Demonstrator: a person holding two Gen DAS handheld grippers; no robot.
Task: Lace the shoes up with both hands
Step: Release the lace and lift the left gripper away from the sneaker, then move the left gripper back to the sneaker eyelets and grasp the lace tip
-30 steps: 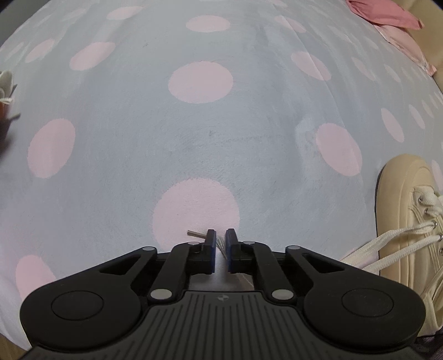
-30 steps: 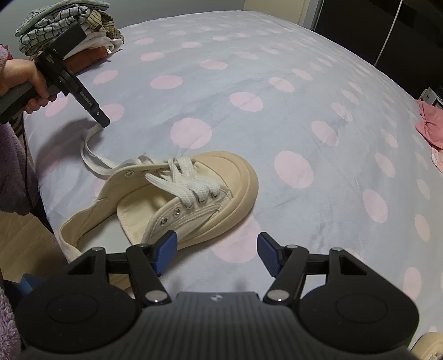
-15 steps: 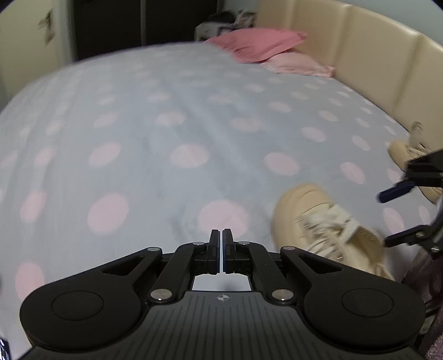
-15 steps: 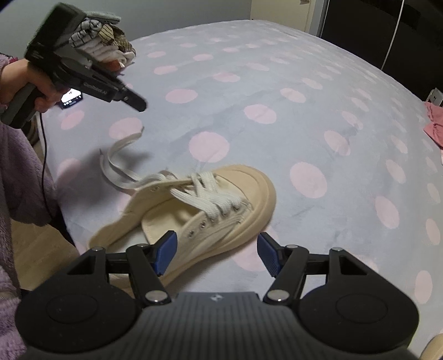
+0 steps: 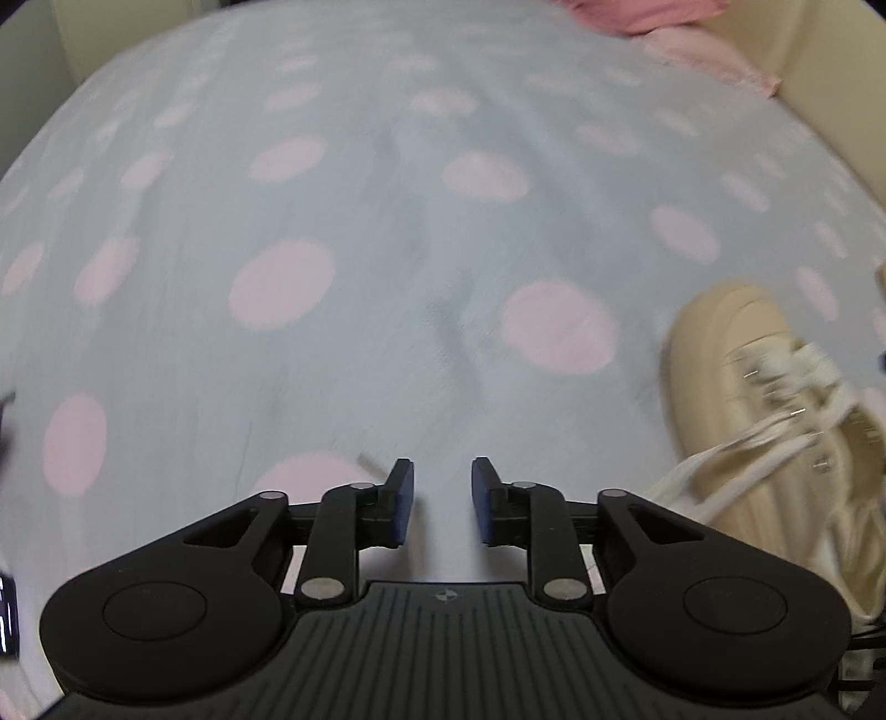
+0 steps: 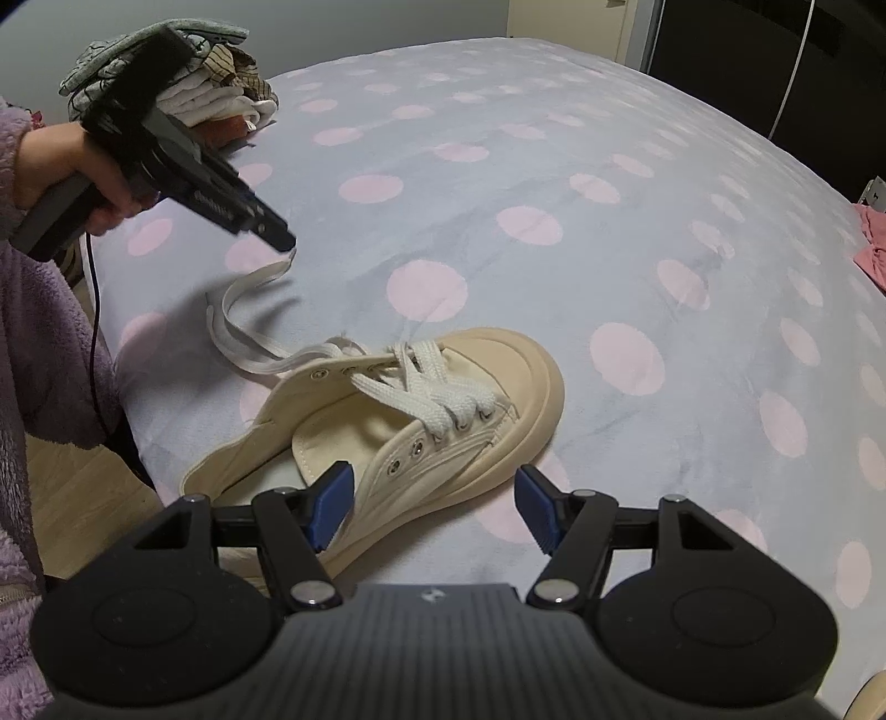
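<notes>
A cream canvas shoe (image 6: 421, 421) lies on the spotted bedspread (image 6: 554, 166), toe to the right, its white laces partly threaded. It also shows blurred at the right of the left wrist view (image 5: 764, 399). One loose lace end (image 6: 249, 288) trails left of the shoe. My left gripper (image 5: 440, 487) is open and empty; in the right wrist view it (image 6: 277, 235) hovers just above that lace end. My right gripper (image 6: 432, 498) is open and empty, just above the shoe's near side.
A pile of folded clothes (image 6: 183, 105) sits at the far left of the bed. A pink pillow (image 5: 653, 16) lies at the far end. The bed edge and wooden floor (image 6: 83, 498) are at the left. The tip of a second shoe (image 6: 869, 698) shows at bottom right.
My left gripper, shut on the lace end a second ago, let it go, swung up, then came back down over it and opened. The right gripper stayed open, shifting slightly.
</notes>
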